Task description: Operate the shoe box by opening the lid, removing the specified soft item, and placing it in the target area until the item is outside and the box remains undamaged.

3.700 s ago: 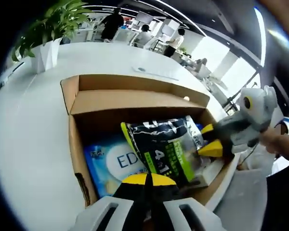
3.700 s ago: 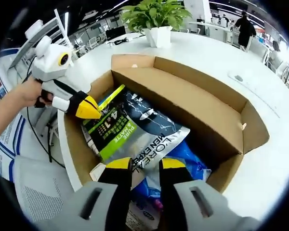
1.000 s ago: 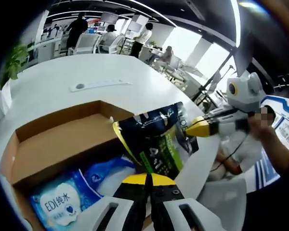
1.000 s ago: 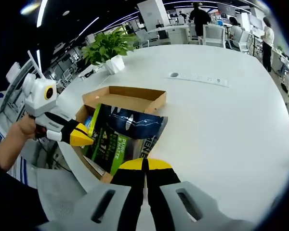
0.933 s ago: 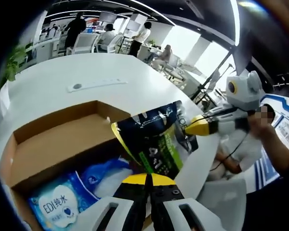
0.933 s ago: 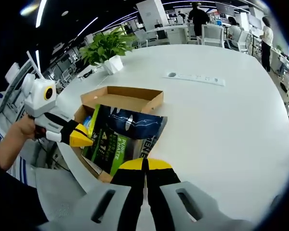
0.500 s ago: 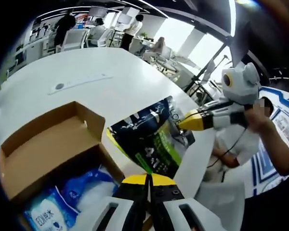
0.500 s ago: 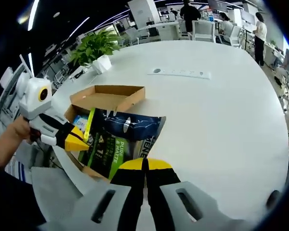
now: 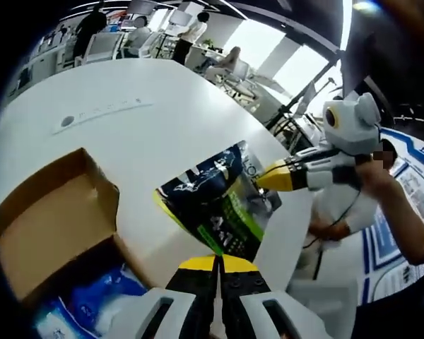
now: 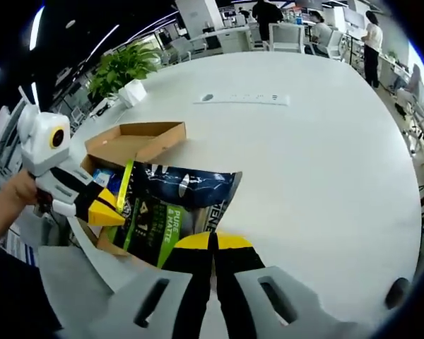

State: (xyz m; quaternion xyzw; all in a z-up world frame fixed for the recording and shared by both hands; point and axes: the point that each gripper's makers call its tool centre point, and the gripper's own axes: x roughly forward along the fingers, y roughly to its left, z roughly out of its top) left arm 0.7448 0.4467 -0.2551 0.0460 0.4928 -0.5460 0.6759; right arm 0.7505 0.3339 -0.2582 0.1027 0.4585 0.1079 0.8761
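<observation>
Both grippers, left point(image 9: 215, 263) and right point(image 10: 212, 241), were clenched on opposite edges of the dark soft pouch point(image 10: 171, 212). Relative to the open shoe box point(image 10: 131, 141), the pouch had shifted from above its interior to beyond its rim, over the white table point(image 10: 311, 162); placement remained.

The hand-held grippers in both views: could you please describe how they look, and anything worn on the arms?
Each hand-held gripper has a light grey moulded body tapering through a black band to yellow jaw tips. The left hand-held gripper and the right hand-held gripper look alike. A black cable hangs below the right one. The forearms show no sleeves.
</observation>
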